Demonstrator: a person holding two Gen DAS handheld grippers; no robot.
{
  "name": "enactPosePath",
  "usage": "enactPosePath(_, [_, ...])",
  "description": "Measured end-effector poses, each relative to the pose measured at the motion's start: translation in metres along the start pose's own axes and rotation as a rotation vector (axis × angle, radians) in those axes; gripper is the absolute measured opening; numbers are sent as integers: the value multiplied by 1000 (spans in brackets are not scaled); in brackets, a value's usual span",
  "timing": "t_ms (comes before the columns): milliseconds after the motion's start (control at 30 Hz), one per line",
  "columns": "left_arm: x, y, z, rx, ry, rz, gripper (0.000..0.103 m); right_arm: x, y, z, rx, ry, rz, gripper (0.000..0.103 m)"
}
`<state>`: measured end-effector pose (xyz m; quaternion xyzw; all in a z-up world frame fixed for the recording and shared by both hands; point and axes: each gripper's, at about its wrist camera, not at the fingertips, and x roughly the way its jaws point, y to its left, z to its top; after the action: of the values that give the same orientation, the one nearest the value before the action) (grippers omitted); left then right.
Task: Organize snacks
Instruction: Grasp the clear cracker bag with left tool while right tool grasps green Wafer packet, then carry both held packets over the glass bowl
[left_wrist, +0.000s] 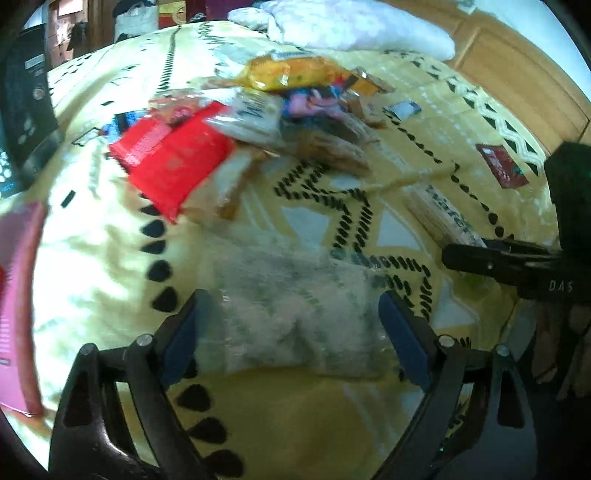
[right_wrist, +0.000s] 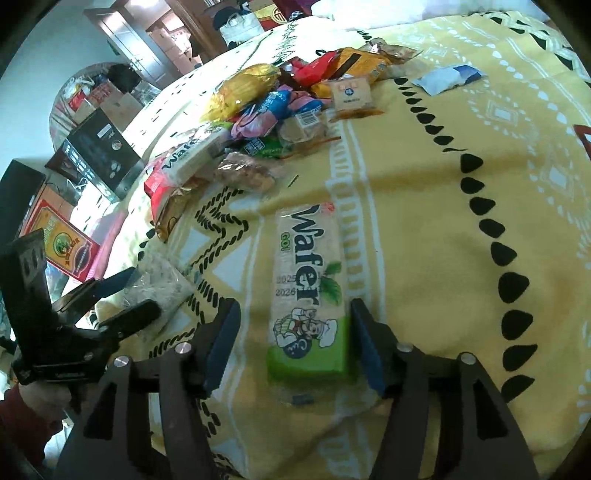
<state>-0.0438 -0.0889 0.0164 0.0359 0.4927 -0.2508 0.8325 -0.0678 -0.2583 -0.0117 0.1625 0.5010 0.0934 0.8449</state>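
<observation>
Right wrist view: right tongs stand apart over the near end of a wafer pack lying flat on the bed. The right pad sits just beside the pack's edge; the left pad is clear of it. Neither presses.

Left wrist view, blurred: left tongs are wide apart, straddling a clear bag that rests on the bed, pads not touching it.

The snack heap lies well beyond both, further up the bed.

Risks, as judged: the bag is slack and slippery, so a closing grip could catch only film and let the contents sag or slide out. The wafer pack is brittle; a hard squeeze across it might crush it. The two tongs work near each other, so a careless reach could knock them together.
</observation>
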Motion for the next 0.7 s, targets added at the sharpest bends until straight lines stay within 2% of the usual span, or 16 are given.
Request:
enactPosePath(100, [2, -6, -2, 28, -8, 14, 94, 1, -1, 0, -1, 2, 0, 63])
enactPosePath(133, [3, -6, -2, 31, 1, 11, 83, 1, 0, 0, -3, 3, -2, 63])
enactPosePath(200, [2, -1, -1, 20, 3, 17, 68, 2, 0, 0, -4, -1, -5, 63])
enactPosePath(233, [0, 1, -1, 18, 6, 13, 63, 2, 0, 0, -8, -3, -13, 63])
enactPosePath(267, [-2, 1, -1, 24, 6, 15, 60, 0, 1, -1, -18, -10, -37, 55])
enactPosePath(300, [-4, 0, -3, 42, 4, 25, 57, -1, 1, -1, -23, -16, -48, 43])
enactPosePath(367, [-10, -2, -4, 52, -4, 35, 50, -4, -1, -3, -18, -29, -41, 42])
enactPosePath(433, [-15, -2, -4, 53, -7, 41, 39, -4, -2, -5, -20, -35, -39, 41])
enactPosePath(533, [-26, 0, 0, 40, -24, 47, 37, -9, -3, -5, -5, -53, -25, 40])
enactPosePath(700, [-57, 4, 14, 17, -100, 49, 36, -26, 3, 1, -15, -97, -22, 40])
